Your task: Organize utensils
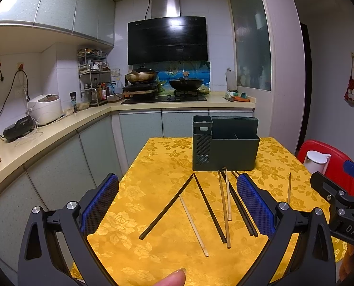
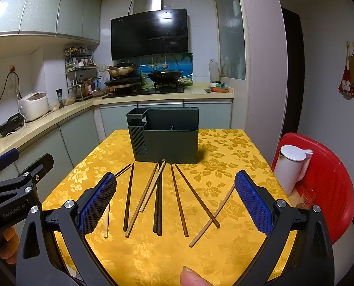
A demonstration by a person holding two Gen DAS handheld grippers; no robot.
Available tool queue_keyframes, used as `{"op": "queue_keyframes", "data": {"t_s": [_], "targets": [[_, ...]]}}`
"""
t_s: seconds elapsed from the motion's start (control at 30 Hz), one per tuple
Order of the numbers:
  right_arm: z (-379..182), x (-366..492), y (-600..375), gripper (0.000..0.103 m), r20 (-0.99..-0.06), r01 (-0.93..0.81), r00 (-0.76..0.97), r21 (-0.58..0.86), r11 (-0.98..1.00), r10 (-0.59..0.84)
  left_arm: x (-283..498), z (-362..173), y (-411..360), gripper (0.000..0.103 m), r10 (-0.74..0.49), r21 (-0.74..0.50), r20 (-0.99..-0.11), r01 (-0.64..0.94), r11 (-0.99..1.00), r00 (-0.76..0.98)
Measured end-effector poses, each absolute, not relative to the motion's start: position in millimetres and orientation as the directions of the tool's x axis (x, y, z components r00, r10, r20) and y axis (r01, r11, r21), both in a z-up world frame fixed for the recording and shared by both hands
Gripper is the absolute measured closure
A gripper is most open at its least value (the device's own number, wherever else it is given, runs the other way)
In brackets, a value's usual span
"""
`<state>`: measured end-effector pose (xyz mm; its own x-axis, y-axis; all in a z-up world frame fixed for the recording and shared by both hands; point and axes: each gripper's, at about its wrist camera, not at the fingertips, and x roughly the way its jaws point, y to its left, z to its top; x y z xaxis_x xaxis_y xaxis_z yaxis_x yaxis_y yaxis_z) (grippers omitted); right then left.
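Kitchen worktop (image 2: 224,147) draped in yellow cloth carries loose chopsticks (image 2: 158,202) scattered just near of a dark organizer (image 2: 167,140) that looks empty, so sorting seems unstarted, while left hand-held gripper (image 1: 177,205) and right hand-held gripper (image 2: 175,202) hover spread, holding nothing.

We are reading "GenRobot.AI" on the left gripper (image 2: 22,164) body, left of the right gripper (image 2: 175,186), and "DAS" on the right gripper's body in the left view.
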<state>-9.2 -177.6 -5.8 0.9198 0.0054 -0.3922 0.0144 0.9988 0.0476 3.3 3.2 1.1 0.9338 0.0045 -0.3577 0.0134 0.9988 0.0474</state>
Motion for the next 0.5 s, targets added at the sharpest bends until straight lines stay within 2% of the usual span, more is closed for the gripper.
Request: {"op": "queue_keyframes", "data": {"t_s": [0.5], "targets": [[6, -14, -181, 0.006, -0.366, 0.024, 0.931, 0.034, 0.999, -0.011, 4, -1, 10, 0.007, 0.012, 0.044, -0.358, 0.004, 0.999, 0.934]]}}
